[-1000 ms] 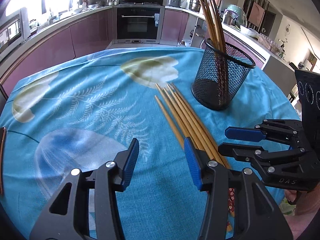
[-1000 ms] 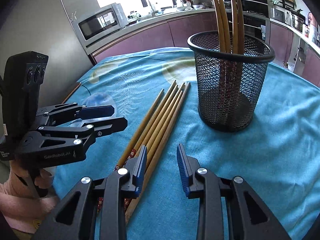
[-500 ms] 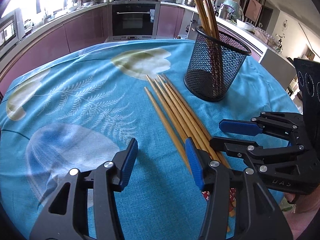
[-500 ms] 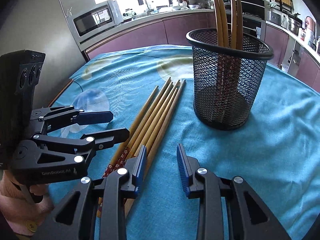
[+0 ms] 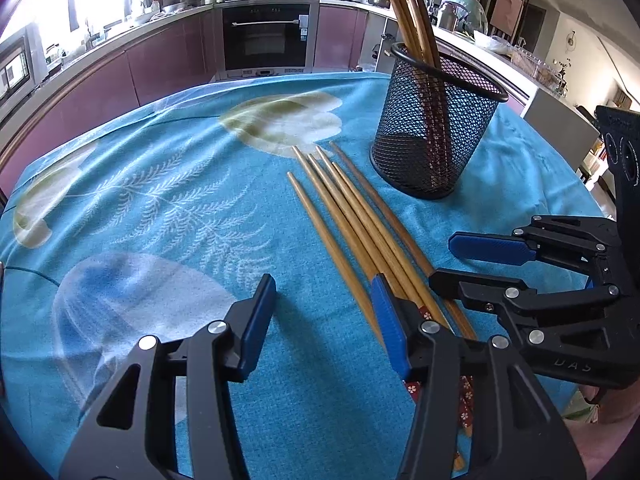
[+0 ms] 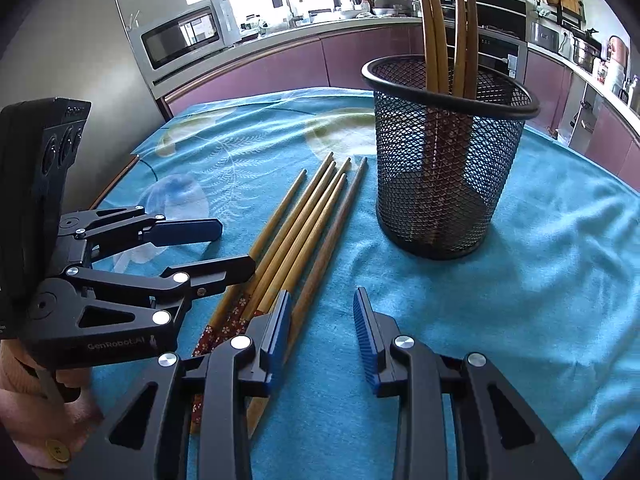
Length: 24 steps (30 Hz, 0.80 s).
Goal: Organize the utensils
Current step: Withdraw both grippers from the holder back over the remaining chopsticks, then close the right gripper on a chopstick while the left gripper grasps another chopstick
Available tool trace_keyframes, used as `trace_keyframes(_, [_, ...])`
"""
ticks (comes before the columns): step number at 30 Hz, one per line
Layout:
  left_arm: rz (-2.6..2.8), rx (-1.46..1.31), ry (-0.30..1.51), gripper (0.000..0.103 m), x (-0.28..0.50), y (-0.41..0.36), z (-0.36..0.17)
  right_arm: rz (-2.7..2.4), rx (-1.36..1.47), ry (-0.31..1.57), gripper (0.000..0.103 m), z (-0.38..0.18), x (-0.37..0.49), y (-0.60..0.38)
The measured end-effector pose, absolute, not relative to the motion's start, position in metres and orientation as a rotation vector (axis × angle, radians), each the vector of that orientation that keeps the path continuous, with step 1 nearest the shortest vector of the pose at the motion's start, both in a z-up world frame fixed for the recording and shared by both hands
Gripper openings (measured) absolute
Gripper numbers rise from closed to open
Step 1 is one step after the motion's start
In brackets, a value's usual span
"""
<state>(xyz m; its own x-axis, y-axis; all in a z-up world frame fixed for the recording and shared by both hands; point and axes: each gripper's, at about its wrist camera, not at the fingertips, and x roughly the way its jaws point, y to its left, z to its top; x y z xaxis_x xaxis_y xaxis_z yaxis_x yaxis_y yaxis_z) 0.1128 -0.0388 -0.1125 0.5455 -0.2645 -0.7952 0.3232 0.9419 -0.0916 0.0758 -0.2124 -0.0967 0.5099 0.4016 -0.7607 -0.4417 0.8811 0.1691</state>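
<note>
- Left wrist view: my left gripper (image 5: 324, 320) hangs low over the near edge of the tabletop with its blue pads spread wide and nothing between them; its right finger sits over the decorated ends of the loose chopsticks.
- Right wrist view: my right gripper (image 6: 322, 332) is also open, somewhat narrower, and empty; its left finger lies over the rightmost loose sticks near the near edge.
- Both grippers are near each other, the left one's lower finger touching or just over the bundle; I cannot tell which.
- Loose chopsticks (image 5: 352, 224): I count six wooden ones lying side by side on the blue tablecloth (image 5: 160, 200), thin tips pointing toward the far edge and red flower-patterned butts toward me. Five lie packed together; the leftmost one lies slightly apart and reaches less far.
- Mesh holder (image 6: 444, 168): one black wire cup stands upright on the cloth toward the far right of the tabletop, just beside the tips of the loose sticks and not touching them.
- Chopsticks in the holder (image 6: 440, 32): four that I can count in the right wrist view, standing with patterned ends down and thin tips up, leaning against the far rim.
- One microwave (image 6: 184, 36) sits on the counter beyond the table, and one built-in oven (image 5: 266, 36) is set in the cabinets.
</note>
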Motion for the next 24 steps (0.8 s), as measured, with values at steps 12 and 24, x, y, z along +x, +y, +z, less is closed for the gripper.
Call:
trace_keyframes(12, [-0.333, 0.086, 0.943, 0.037, 0.117, -0.037, -0.114, 0.493, -0.063, 0.905, 0.028, -0.097, 0.079, -0.215])
trace_keyframes(24, [-0.297, 0.089, 0.946, 0.023, 0.131, -0.038, -0.115, 0.460, -0.072, 0.901, 0.014, -0.098, 0.101, -0.201])
